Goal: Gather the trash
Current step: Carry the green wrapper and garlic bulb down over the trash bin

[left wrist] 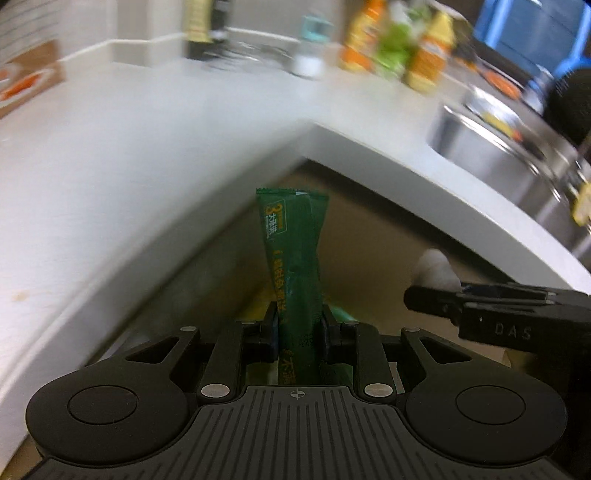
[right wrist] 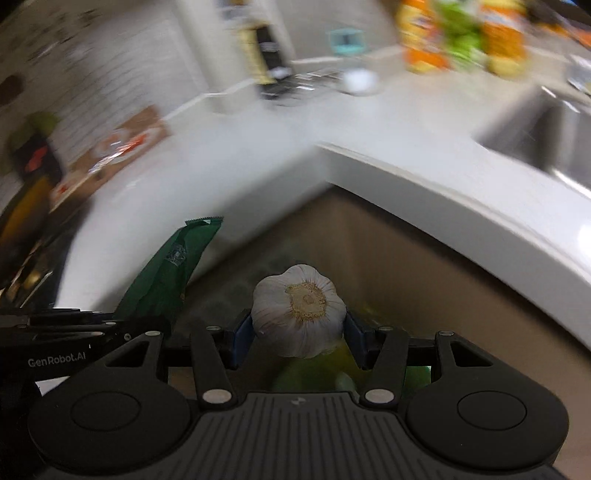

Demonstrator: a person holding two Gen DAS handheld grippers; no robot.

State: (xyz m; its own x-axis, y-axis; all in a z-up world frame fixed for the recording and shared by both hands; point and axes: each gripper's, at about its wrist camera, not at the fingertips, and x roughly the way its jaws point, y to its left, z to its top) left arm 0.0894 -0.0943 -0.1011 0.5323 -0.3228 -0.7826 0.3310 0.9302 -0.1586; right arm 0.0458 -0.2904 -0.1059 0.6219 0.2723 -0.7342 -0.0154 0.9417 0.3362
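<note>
A white tabletop point(left wrist: 155, 155) is bending around an inner corner, its thick pale edge standing above a tan surface point(right wrist: 424, 280) below. A steel sink point(left wrist: 491, 147) is sitting sunk into the right stretch. Along the back, orange and green bottles point(left wrist: 399, 48) are standing together, blurred, with a clear container with a teal band point(left wrist: 312, 44) just left of them. A brown cardboard box point(right wrist: 122, 147) with red print is lying on the left stretch near the wall. A blue object point(left wrist: 532, 33) is showing at top right.

Bottles point(left wrist: 399, 48) motion-blurred, labels unreadable; sink point(right wrist: 554, 147) cut off right.
</note>
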